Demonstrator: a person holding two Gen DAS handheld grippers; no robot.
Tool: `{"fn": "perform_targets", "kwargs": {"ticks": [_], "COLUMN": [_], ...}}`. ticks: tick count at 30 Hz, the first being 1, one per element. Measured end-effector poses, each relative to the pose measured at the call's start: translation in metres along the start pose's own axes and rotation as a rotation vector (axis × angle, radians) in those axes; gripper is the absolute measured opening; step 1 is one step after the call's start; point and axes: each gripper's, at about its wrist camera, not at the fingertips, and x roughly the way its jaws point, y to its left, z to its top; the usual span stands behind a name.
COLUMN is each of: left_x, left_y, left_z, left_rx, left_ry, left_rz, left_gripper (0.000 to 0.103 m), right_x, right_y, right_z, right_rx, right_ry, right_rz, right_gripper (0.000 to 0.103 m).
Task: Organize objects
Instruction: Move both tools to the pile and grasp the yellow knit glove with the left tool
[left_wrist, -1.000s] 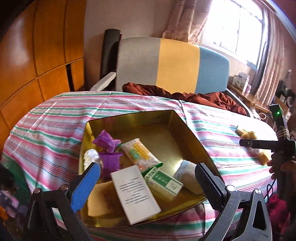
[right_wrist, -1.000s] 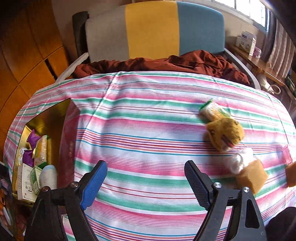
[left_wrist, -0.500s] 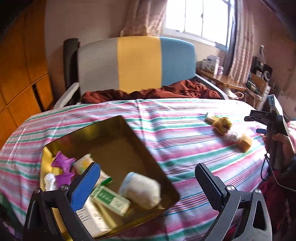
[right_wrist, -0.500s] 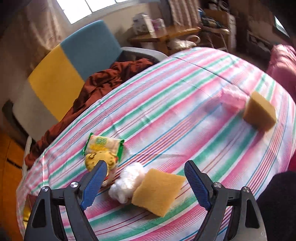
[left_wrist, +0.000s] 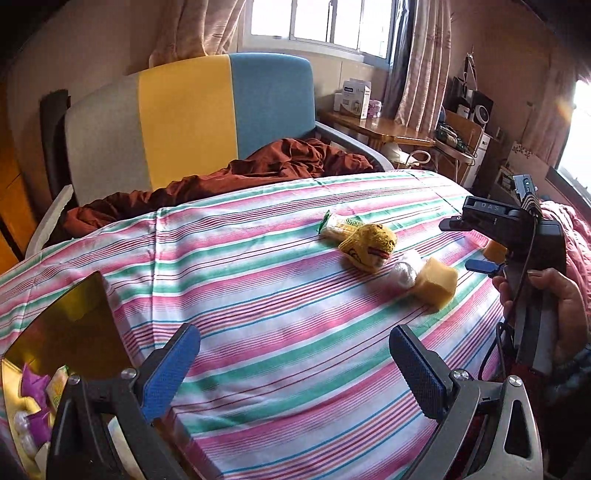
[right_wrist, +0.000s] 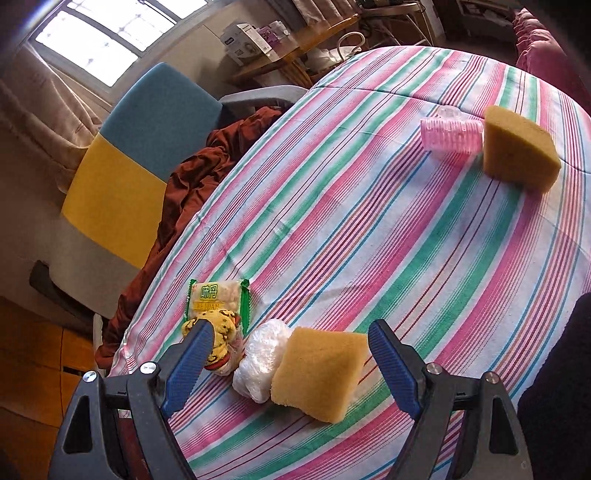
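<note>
On the striped tablecloth (right_wrist: 369, 221) lie a yellow sponge (right_wrist: 317, 373), a clear plastic bundle (right_wrist: 262, 358), a yellow patterned toy (right_wrist: 223, 326) and a green snack packet (right_wrist: 218, 297). My right gripper (right_wrist: 288, 358) stands open above the sponge and bundle, touching neither. A second sponge (right_wrist: 517, 147) and a pink hair roller (right_wrist: 450, 134) lie farther off. My left gripper (left_wrist: 295, 369) is open and empty over bare cloth; the same sponge (left_wrist: 436, 282), toy (left_wrist: 369, 245) and packet (left_wrist: 338, 227) lie beyond it. The gold box (left_wrist: 70, 328) with several items sits at lower left.
A grey, yellow and blue chair (left_wrist: 192, 118) with a rust-red cloth (left_wrist: 236, 173) stands behind the table. A wooden side table (left_wrist: 376, 127) with boxes is under the window. A person's hand (left_wrist: 554, 306) holds the right gripper at the table's right edge.
The left gripper has swung right, from over the gold box to over bare cloth. The right gripper swept right and rolled early on, and now holds over the sponge and bundle.
</note>
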Motion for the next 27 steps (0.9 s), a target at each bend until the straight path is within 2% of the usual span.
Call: {"fn": "perform_targets", "kwargs": {"ticks": [5,9,13,20,23,27], "left_x": [0.038,0.067,0.097,0.13,0.148,0.172], "left_y": [-0.012,-0.019,-0.032,-0.063,-0.069,-0.075], "left_z": [0.022,0.041,0.053,0.069,0.076,0.086], "left_rx": [-0.04,-0.085,-0.037,0.048,0.038,0.036], "left_ry": [0.06,0.091,0.124,0.125,0.141,0.157], "left_rz": [-0.073,-0.114,-0.081,-0.121,-0.142,-0.132], "left_gripper": [0.103,0.103,0.103,0.103,0.103,0.103], "right_x": [-0.003,-0.005,-0.002,-0.002,0.0,0.003], "right_y": [-0.009,-0.013,-0.014,-0.015,-0.014,-0.01], "right_z": [0.002,0.003,0.004,0.005,0.004,0.003], "right_rx": [0.055,0.078,0.086,0.103,0.101,0.082], "right_ry": [0.0,-0.003,0.015,0.017,0.025,0.032], "right_rz": [0.052,0.062,0.082,0.103,0.11,0.111], "right_gripper": [0.087,0.087,0.087,0.087,0.087,0.087]}}
